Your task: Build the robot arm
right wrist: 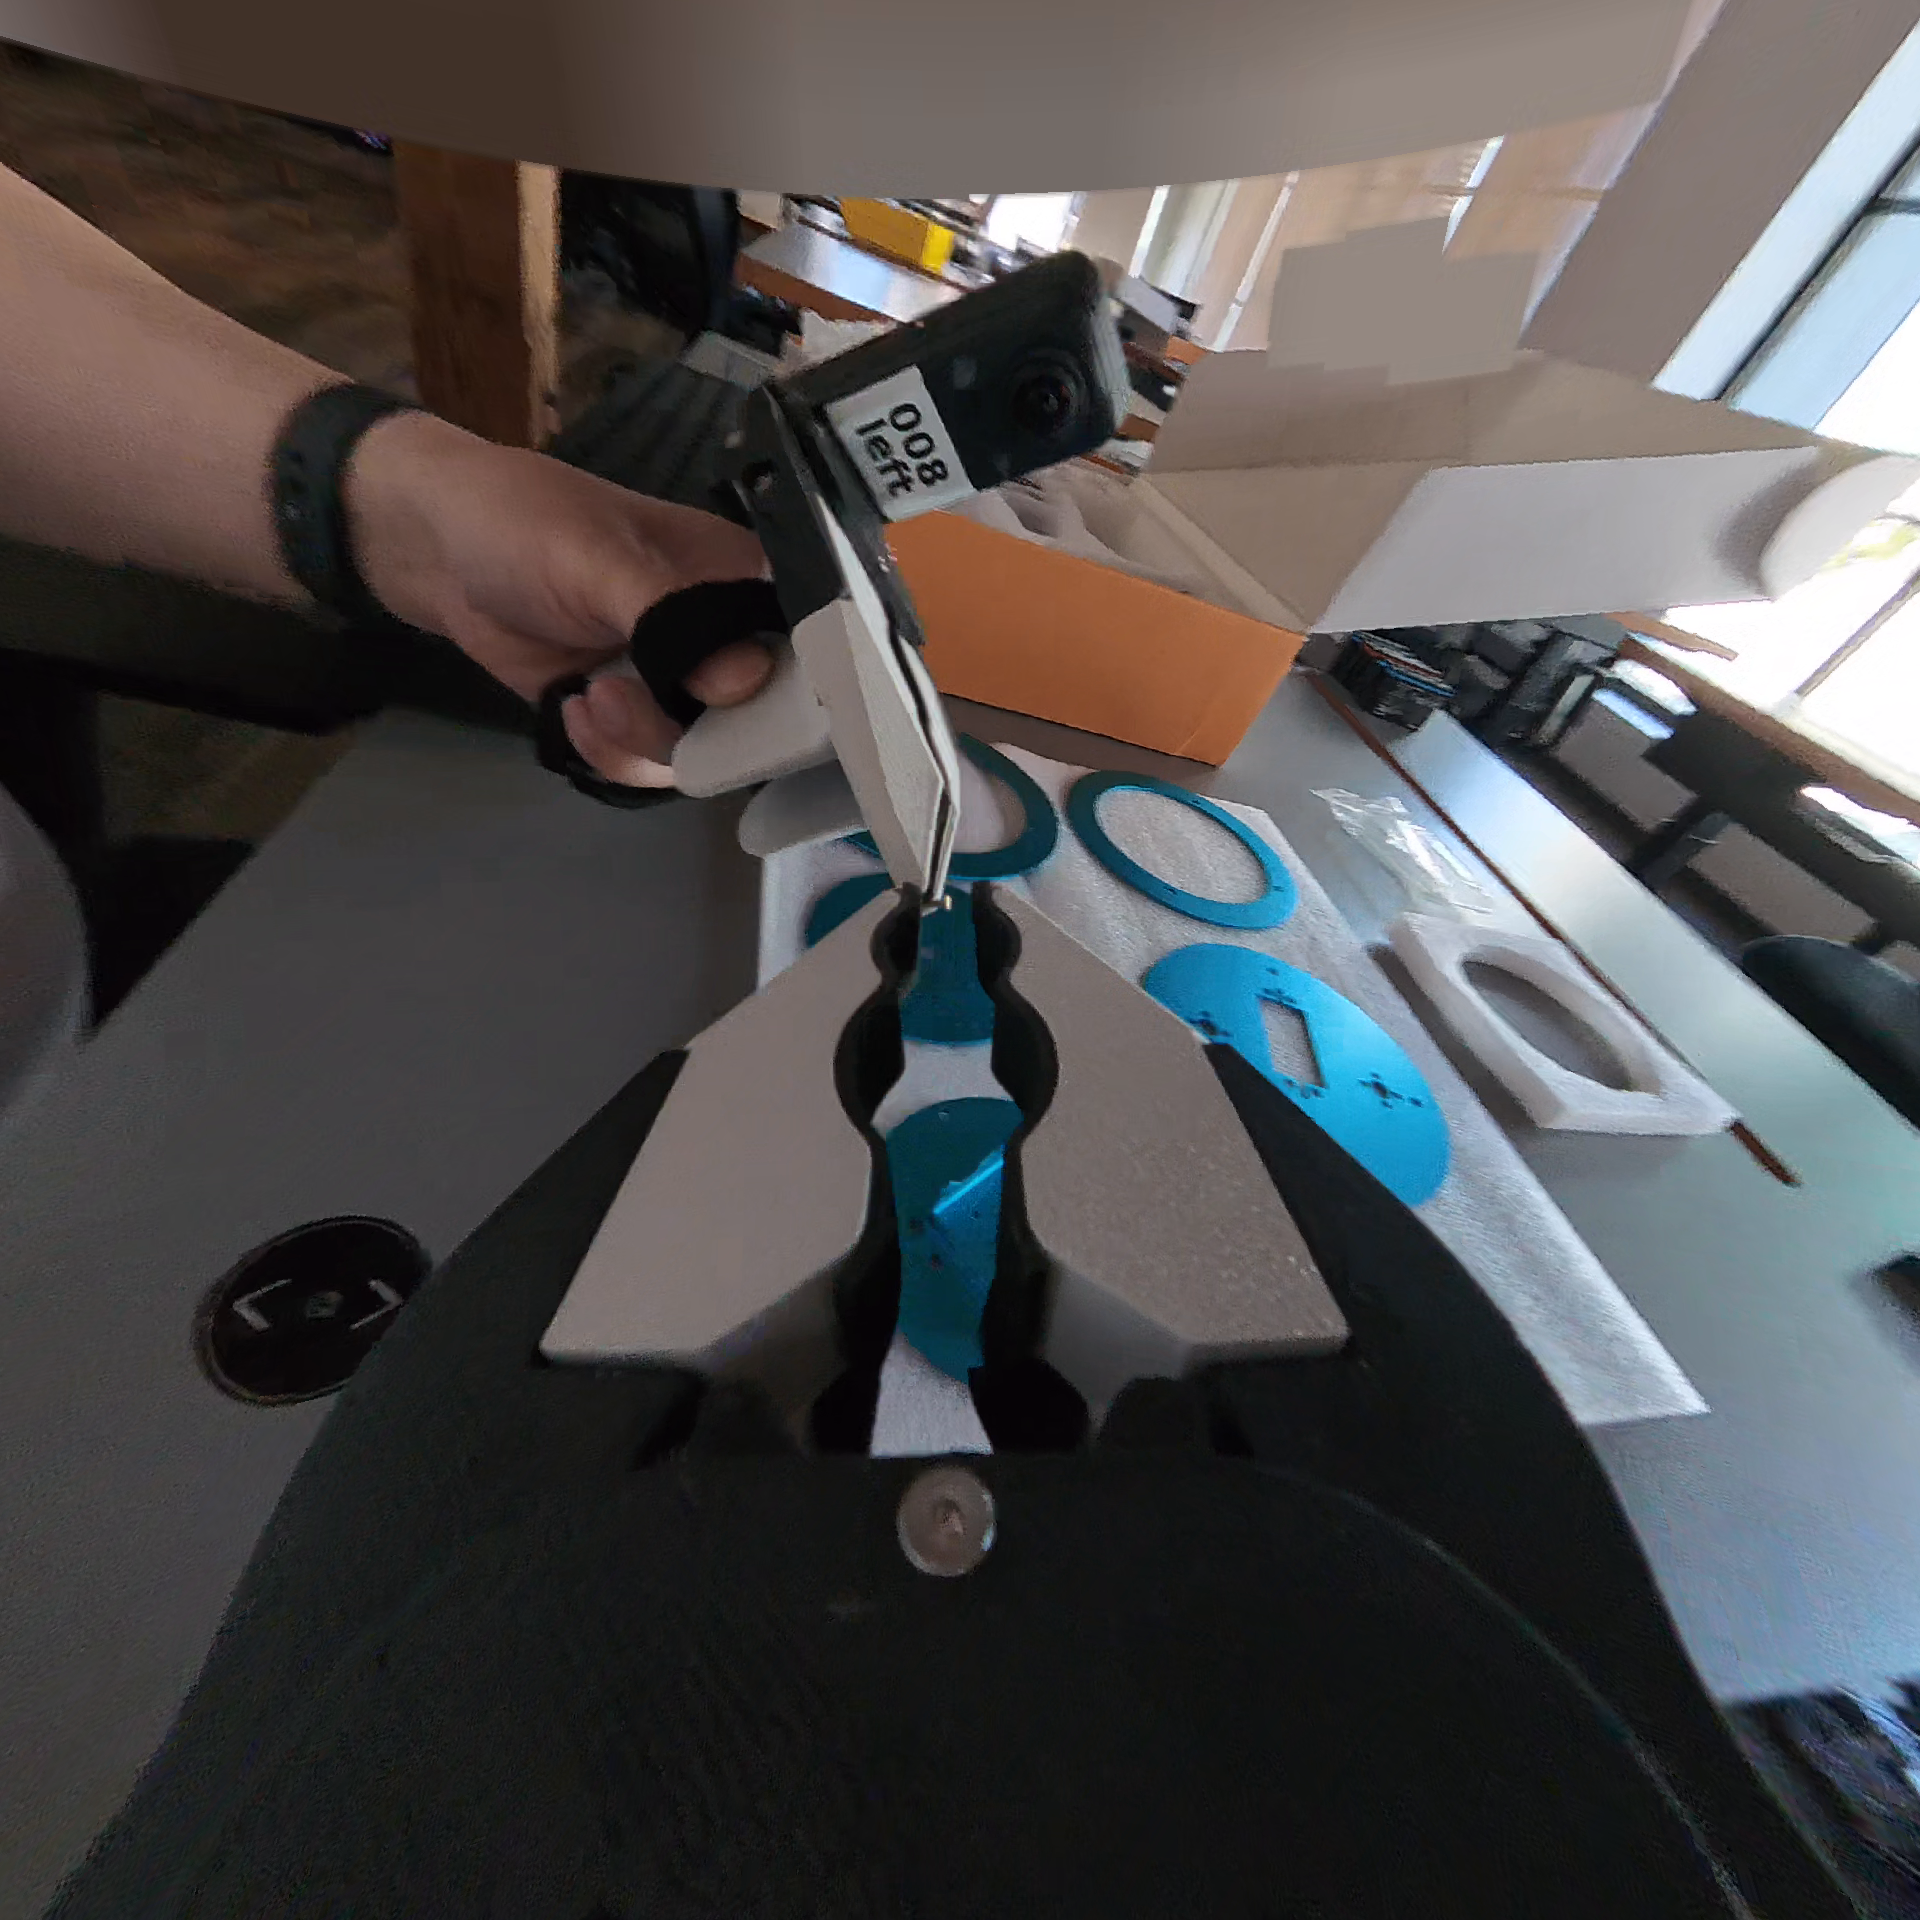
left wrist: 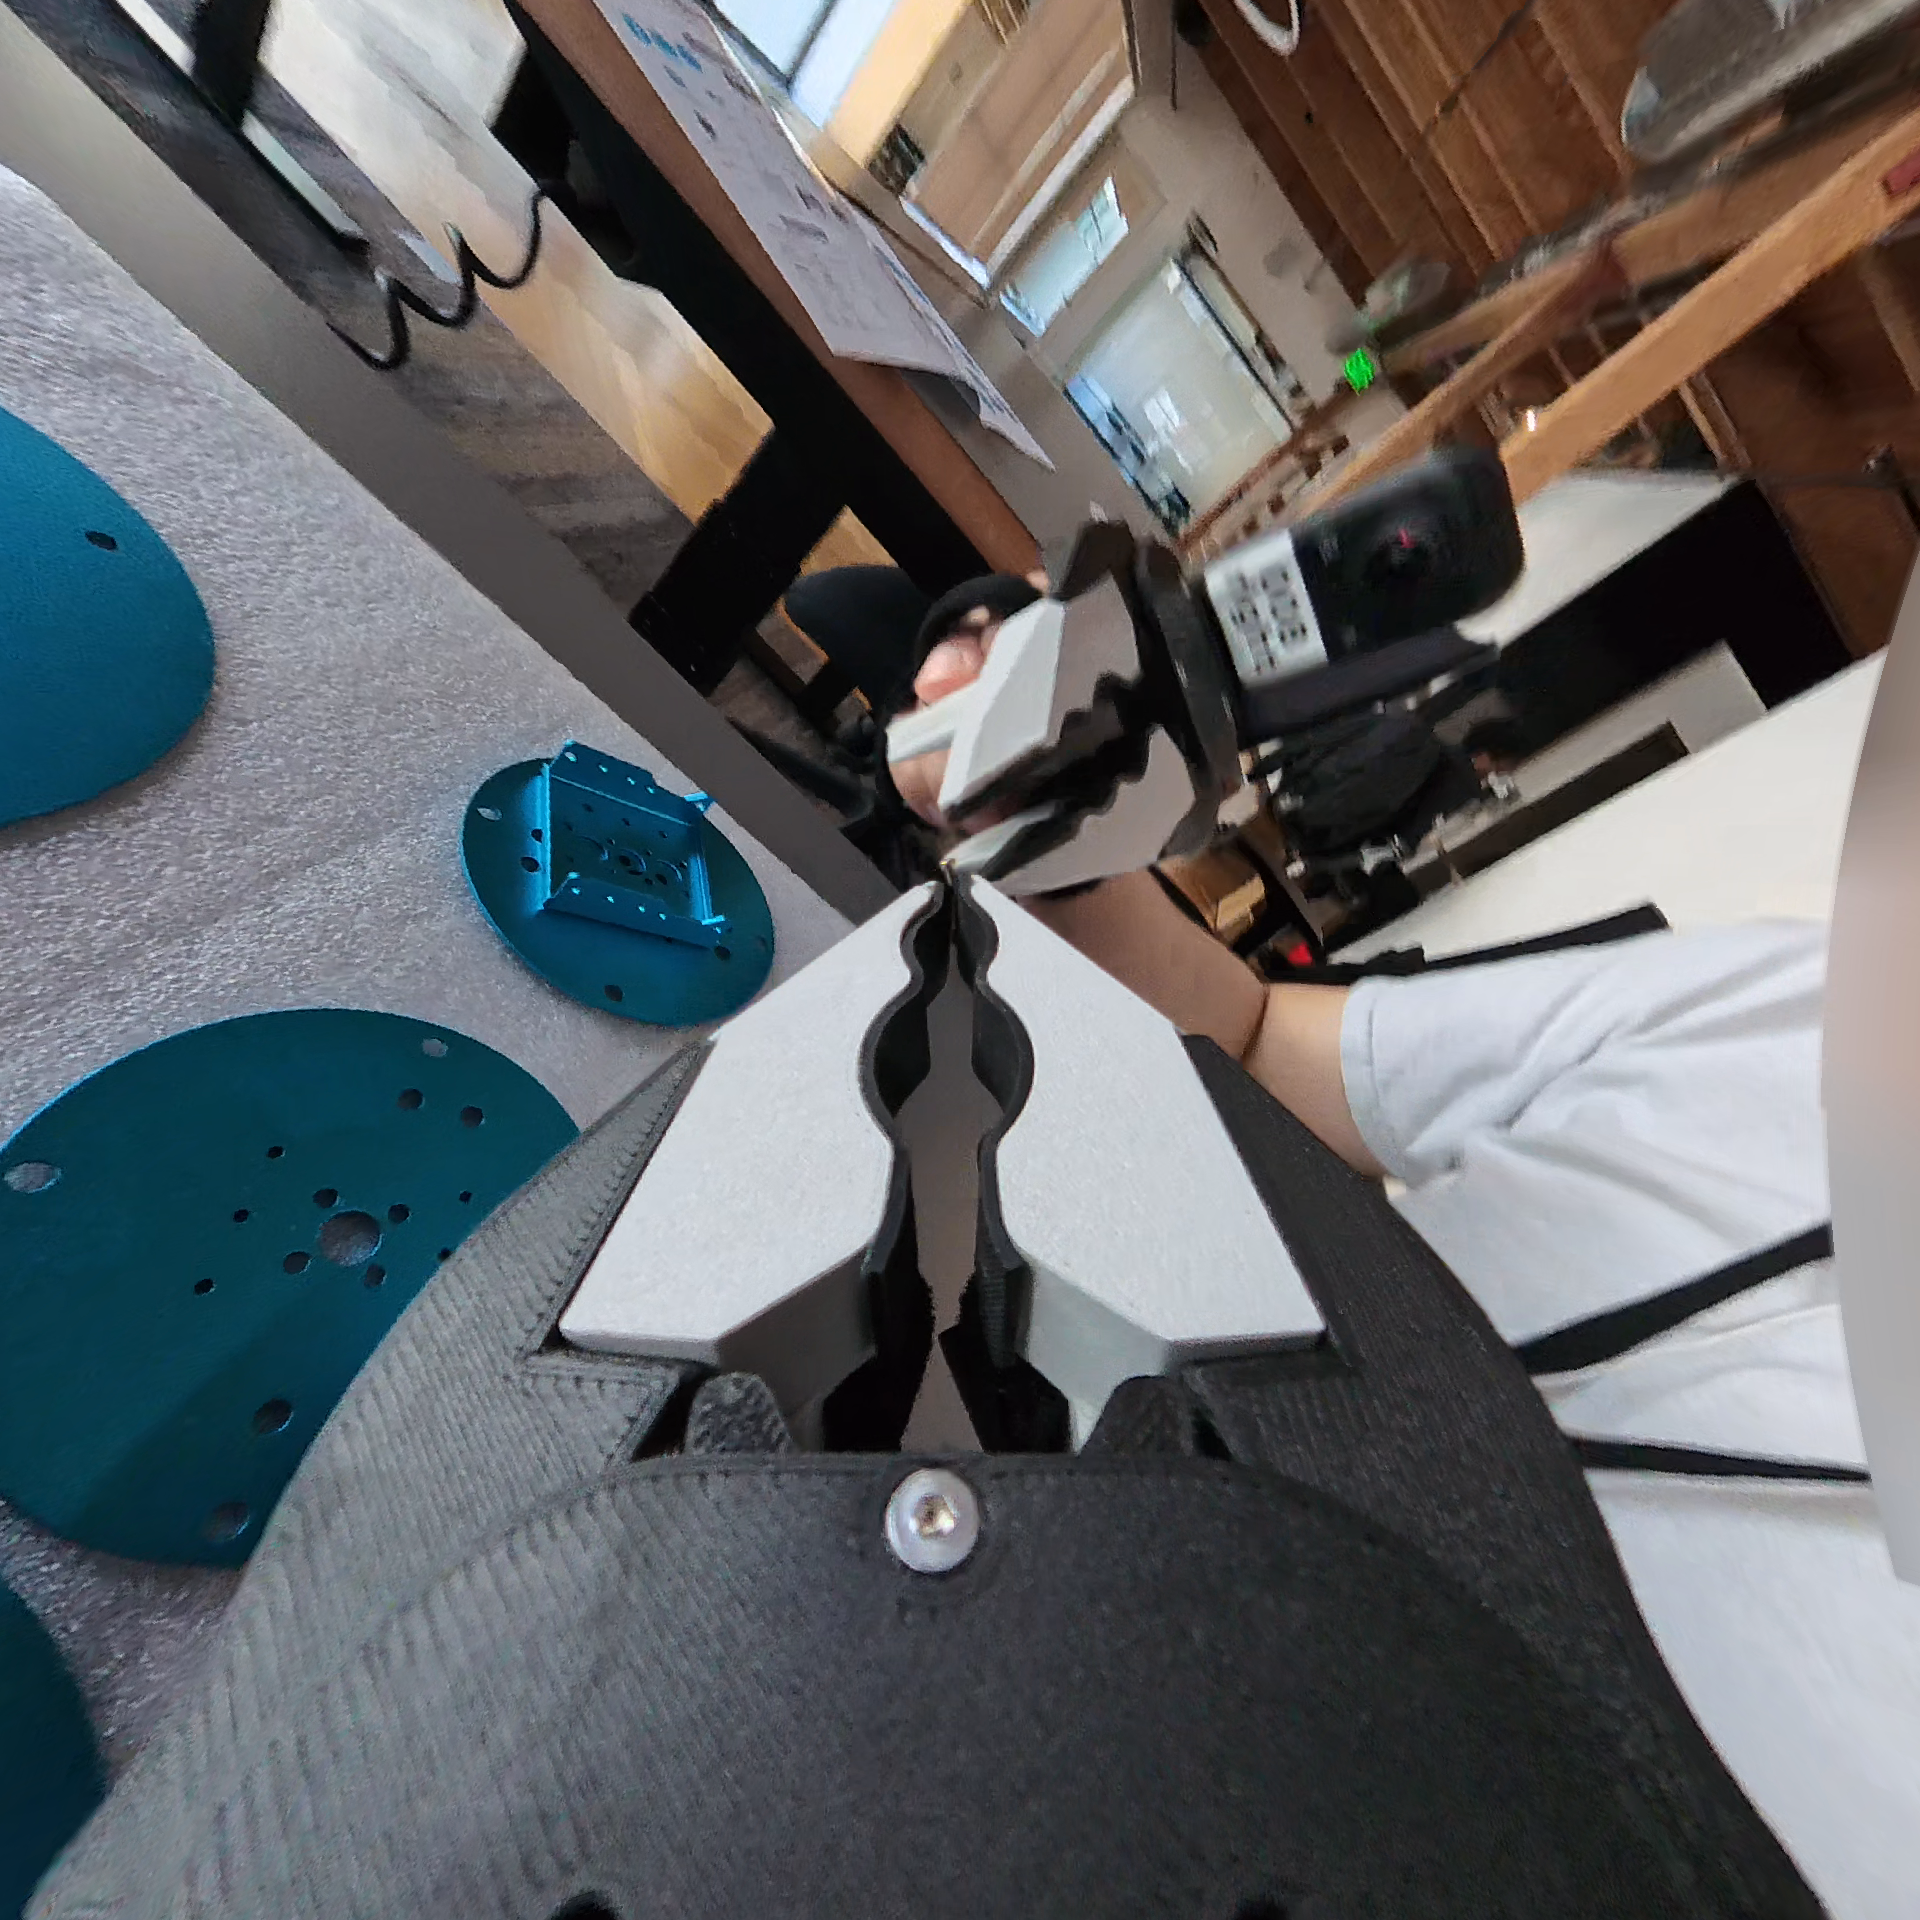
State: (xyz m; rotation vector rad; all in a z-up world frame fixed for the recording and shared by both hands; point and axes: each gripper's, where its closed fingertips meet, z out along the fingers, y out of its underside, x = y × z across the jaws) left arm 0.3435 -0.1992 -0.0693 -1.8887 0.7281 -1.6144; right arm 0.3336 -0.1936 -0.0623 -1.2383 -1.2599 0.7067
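Note:
My left gripper is shut, and a tiny metal part, like a small screw, sticks out from its tips. In the right wrist view the left gripper comes down from above with the tiny part at its tip. My right gripper is open, its fingers standing on either side of that tip without pressing on it. In the left wrist view the right gripper meets my left tips, jaws slightly apart. Below lies a blue disc with a square bracket.
Several blue discs and rings lie on a white foam sheet on the grey table. An open cardboard box, a white foam frame and a clear plastic bag lie behind. The grippers are tip to tip, or close to it.

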